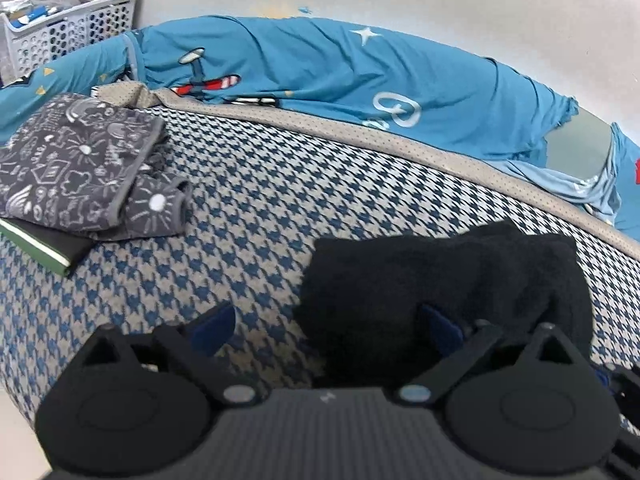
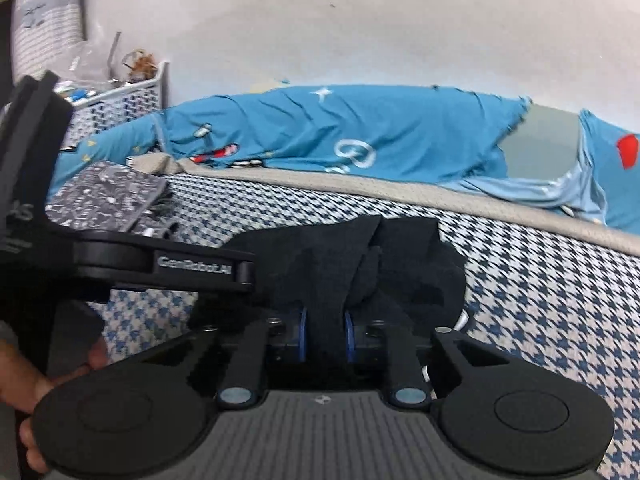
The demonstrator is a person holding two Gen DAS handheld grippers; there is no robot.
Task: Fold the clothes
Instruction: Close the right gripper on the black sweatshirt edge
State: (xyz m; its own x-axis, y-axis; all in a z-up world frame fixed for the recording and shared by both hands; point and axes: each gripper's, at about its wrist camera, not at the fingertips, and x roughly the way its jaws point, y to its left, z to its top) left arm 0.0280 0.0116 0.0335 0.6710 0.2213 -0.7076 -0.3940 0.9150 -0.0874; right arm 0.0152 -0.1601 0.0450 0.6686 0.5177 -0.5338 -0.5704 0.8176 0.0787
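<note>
The right gripper (image 2: 325,334) is pinching a thin fold of the black garment (image 2: 400,268) between its blue-padded fingers (image 2: 350,336), drawn narrow, while the left gripper (image 1: 326,326) is standing with its fingers (image 1: 214,326) wide, one over bare cover and the other at the garment's near edge. The pinch is taking only a narrow strip of soft, fuzzy, limp cloth, so a quick pull is risking slip, or dragging the whole bundle across the bed (image 1: 260,208) instead of turning a clean fold. The garment is lying bunched near the bed's front edge on a woven houndstooth cover. Farther back, a grey printed cloth (image 1: 76,164) is sitting folded on a book (image 1: 40,246), and a smooth blue blanket (image 1: 320,68) is rumpling along the wall-side edge.
</note>
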